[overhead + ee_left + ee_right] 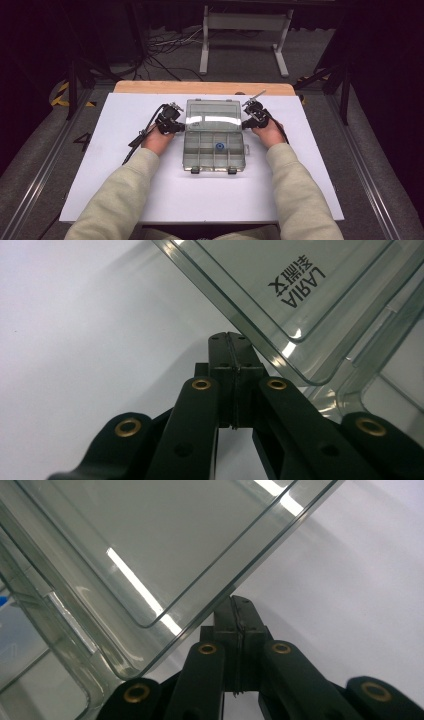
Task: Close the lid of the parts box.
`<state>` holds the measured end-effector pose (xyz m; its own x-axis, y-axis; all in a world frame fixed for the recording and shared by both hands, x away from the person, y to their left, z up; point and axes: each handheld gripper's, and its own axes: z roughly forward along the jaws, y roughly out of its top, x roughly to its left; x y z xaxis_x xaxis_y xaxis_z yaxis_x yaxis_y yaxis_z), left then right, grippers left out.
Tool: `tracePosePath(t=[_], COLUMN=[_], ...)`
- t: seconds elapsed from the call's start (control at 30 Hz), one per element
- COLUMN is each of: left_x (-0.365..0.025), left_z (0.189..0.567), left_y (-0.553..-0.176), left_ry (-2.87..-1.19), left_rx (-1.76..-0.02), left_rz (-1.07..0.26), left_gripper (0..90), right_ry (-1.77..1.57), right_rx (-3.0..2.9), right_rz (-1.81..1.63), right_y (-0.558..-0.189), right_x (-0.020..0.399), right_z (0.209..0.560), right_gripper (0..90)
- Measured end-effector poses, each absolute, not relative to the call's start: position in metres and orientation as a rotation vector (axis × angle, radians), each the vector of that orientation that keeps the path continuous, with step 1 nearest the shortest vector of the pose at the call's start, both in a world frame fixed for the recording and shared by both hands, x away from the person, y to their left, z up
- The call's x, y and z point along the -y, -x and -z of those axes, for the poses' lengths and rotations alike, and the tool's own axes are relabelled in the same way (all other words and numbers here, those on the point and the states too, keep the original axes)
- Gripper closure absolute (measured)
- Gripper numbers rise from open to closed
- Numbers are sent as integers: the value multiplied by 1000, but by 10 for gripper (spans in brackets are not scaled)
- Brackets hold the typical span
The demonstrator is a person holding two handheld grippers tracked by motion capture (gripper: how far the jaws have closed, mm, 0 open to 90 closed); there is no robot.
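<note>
Near edge first: box (214, 147) sits mid-table on the white sheet (125, 190), two dark latches facing the person, base split into small compartments. Holds one small blue ring (219, 146) in a middle compartment; the rest look bare, though glare hides some detail. Farther back, lid (212, 114) swung open past the hinge, tilted above the sheet, clear with printed lettering seen in the left gripper view (300, 285).

Judged light, stiff and slick: thin clear plastic, likely to skate on the sheet and flex or crack at the hinge if forced. Best taken at the lid's side rims near the corners, or pushed evenly from both sides, never by one corner alone.

Left gripper (169, 122) at the lid's left edge, jaws together on nothing, tips just beside or under the rim (235, 347); touching or not, cannot tell. Right gripper (254, 119) mirrored at the right edge, jaws likewise pressed together and empty, tips tucked close under the lid's rim (239, 605)
</note>
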<state>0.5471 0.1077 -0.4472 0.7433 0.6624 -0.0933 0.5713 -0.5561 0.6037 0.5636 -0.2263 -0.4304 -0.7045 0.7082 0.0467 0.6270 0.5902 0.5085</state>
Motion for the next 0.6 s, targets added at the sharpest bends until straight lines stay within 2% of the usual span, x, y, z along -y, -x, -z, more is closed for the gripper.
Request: tracePosePath(t=[0.6], left_x=[-109], left_z=[441], left_y=[-546], left_ry=[-2287], left_rx=[-923], left_rz=[-252], left_gripper=[897], right_ry=[-1109], right_rx=[-2610], right_rz=[-789], right_y=[-563], right_x=[228], right_z=[426], right_gripper=[900])
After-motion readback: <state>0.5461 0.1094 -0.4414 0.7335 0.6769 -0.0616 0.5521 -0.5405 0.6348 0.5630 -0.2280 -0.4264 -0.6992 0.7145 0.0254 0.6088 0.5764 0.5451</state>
